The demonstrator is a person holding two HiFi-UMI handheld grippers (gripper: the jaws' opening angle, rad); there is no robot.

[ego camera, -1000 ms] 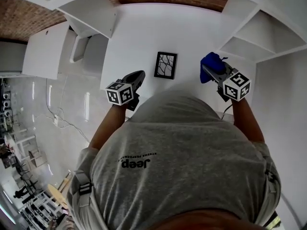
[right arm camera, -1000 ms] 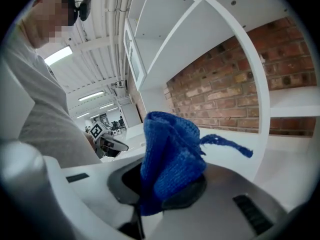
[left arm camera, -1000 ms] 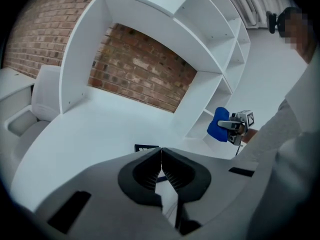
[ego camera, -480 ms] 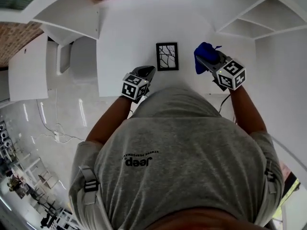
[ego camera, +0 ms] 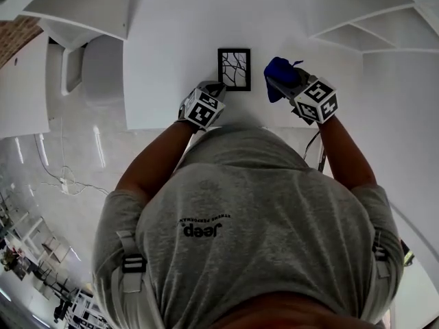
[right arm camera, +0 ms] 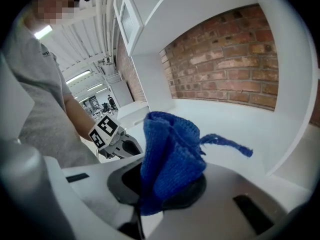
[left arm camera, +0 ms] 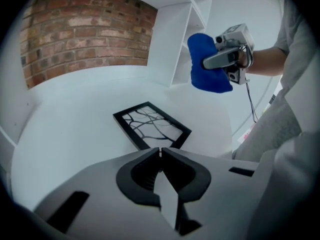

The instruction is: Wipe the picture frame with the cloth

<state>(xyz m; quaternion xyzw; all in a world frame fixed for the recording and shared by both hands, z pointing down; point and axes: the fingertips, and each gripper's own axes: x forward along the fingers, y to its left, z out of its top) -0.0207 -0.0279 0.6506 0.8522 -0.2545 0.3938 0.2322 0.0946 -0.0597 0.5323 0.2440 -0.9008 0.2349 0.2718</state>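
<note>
A small black picture frame (ego camera: 234, 68) with a branch drawing lies flat on the white table (ego camera: 171, 40); the left gripper view shows the frame (left arm camera: 151, 125) just beyond my jaw tips. My left gripper (ego camera: 218, 88) is shut and empty, hovering at the frame's near left corner. My right gripper (ego camera: 276, 82) is shut on a bunched blue cloth (ego camera: 280, 79), held in the air to the right of the frame. The cloth (right arm camera: 170, 159) fills the right gripper view, with a loose thread trailing right. From the left gripper view the right gripper (left arm camera: 206, 64) and its cloth (left arm camera: 206, 64) hang above the table.
White shelving (ego camera: 357, 26) stands at the table's right and a white cabinet (ego camera: 75, 12) at its left. A brick wall (left arm camera: 85, 29) backs the table. A cable (ego camera: 312, 146) hangs by the right arm. The person's torso covers the table's near edge.
Both grippers have come lower and closer to the frame. The left gripper has rolled and now sits at the frame's near left corner; the right one has carried the cloth inward.
</note>
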